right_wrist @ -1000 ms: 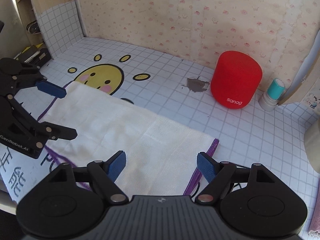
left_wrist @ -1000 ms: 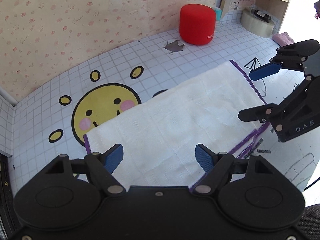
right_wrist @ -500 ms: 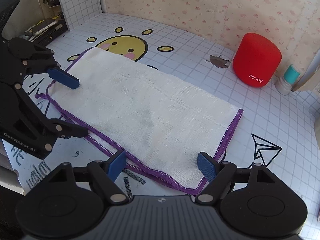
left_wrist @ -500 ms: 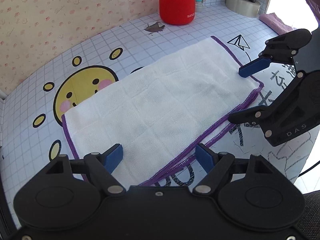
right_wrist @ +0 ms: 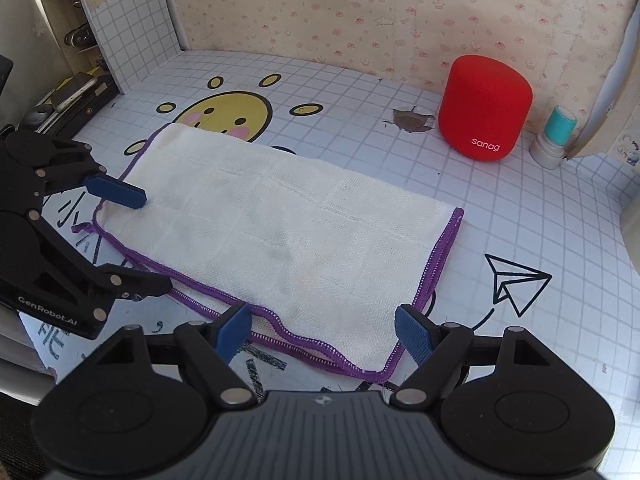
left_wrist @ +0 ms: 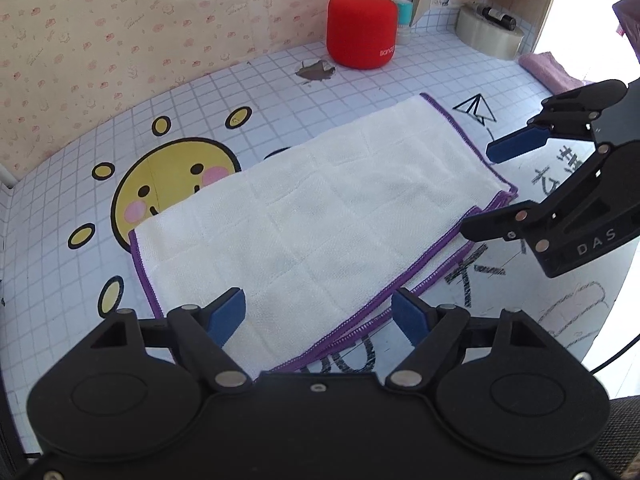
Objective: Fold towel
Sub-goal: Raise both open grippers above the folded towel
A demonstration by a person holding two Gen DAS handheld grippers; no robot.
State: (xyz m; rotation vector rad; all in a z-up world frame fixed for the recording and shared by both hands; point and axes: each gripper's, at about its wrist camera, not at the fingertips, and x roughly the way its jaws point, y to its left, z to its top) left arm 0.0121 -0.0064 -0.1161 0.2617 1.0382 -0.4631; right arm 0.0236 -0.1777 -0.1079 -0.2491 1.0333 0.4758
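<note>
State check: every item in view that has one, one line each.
towel: folded once, flat on the table, purple edges stacked at the near side
left gripper: open, empty, over the towel's near left end
right gripper: open, empty, over the near right corner
red speaker: upright

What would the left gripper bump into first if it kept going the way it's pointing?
Probably the towel. The left gripper points down at its near purple-edged end, jaws open, nothing between. Depth is hard to judge.
</note>
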